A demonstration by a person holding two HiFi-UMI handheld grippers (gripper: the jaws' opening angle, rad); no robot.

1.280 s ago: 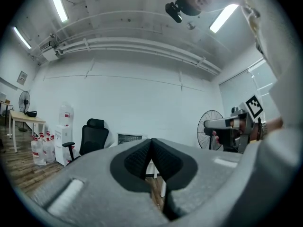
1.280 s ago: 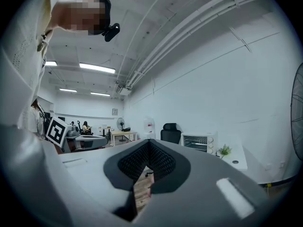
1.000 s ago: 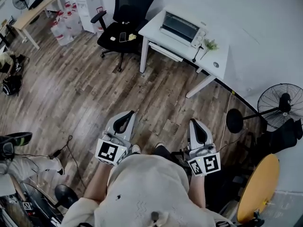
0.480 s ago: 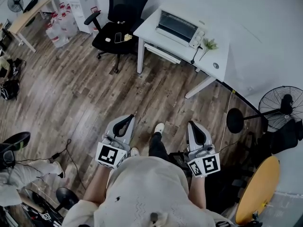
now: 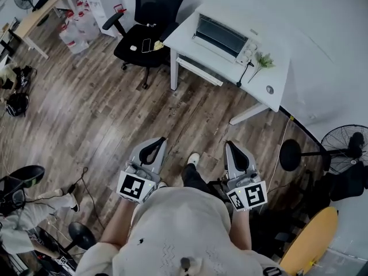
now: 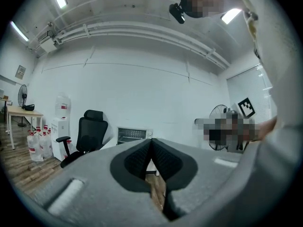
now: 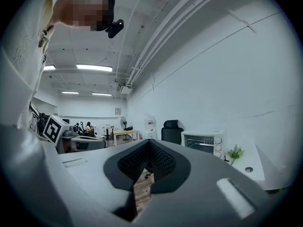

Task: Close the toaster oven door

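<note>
The toaster oven (image 5: 222, 36) is a white box with a dark glass front, standing on a white desk (image 5: 270, 76) far ahead of me. It also shows small in the left gripper view, toaster oven (image 6: 132, 135), and in the right gripper view, toaster oven (image 7: 201, 141). From this distance I cannot tell how its door stands. My left gripper (image 5: 154, 146) and right gripper (image 5: 236, 150) are held level in front of the body, over the wood floor, far from the desk. Both are shut with nothing between the pads: left gripper (image 6: 151, 143), right gripper (image 7: 149, 144).
A black office chair (image 5: 150, 25) stands left of the desk, and a small plant (image 5: 265, 60) sits right of the oven. A standing fan (image 5: 344, 144) is at the right. Water bottles (image 5: 77, 26) and a wooden table (image 5: 39, 15) are far left. Cables and gear lie at the lower left.
The person has stepped forward across the wood floor, one foot now ahead. Both grippers keep the same shut, level pose in front of the body.
</note>
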